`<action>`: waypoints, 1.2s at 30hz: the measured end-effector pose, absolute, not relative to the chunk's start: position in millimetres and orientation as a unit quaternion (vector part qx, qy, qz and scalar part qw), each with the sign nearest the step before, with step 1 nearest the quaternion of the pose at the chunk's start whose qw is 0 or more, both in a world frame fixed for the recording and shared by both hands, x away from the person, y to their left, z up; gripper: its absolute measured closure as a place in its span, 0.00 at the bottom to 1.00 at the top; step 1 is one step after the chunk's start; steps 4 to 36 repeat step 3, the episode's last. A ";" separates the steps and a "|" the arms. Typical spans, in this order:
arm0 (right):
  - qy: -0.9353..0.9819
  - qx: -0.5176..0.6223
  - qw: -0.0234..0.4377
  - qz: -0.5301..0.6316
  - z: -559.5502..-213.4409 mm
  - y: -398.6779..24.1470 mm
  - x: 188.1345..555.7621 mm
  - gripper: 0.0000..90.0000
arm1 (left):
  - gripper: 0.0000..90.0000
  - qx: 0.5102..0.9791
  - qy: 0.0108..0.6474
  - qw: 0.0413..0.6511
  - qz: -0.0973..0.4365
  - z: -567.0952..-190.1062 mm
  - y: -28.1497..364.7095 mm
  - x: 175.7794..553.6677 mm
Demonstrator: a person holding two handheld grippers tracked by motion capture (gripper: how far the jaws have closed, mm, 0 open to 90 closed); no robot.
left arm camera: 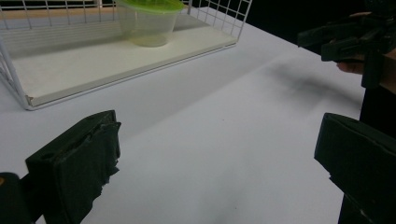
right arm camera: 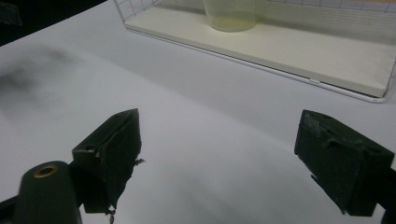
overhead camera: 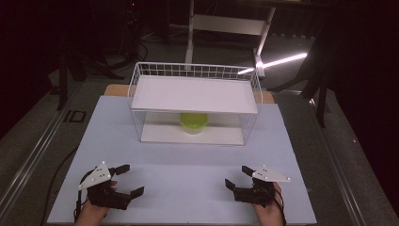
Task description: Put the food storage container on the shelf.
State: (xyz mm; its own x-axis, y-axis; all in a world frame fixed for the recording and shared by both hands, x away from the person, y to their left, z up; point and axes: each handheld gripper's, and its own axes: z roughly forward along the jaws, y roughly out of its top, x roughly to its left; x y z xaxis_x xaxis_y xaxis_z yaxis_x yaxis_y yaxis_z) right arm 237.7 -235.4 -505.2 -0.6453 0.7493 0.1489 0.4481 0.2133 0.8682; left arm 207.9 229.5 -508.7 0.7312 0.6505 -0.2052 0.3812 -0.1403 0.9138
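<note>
- Both the left tongs (overhead camera: 126, 179) and the right tongs (overhead camera: 237, 177) were held spread and empty, low over the counter (overhead camera: 188, 160), well apart from each other.
- The green-lidded container (overhead camera: 194, 122) was seen ahead of and between them, on the lower shelf of the wire rack (overhead camera: 195, 101).
- The step was judged to be the start of a reach; a forward move under the upper shelf would be called for.
- The container stood upright, its axis vertical, with no evident facing.

We see the cup (overhead camera: 194, 122) half hidden under the shelf (overhead camera: 195, 94) — its top is cut off in the right gripper view, and its contents stay unclear.
</note>
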 end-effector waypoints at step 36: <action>0.763 0.395 0.153 0.488 -505.8 -235.2 238.6 0.16 | 0.01 0.745 0.344 0.558 0.120 -508.6 229.5 207.6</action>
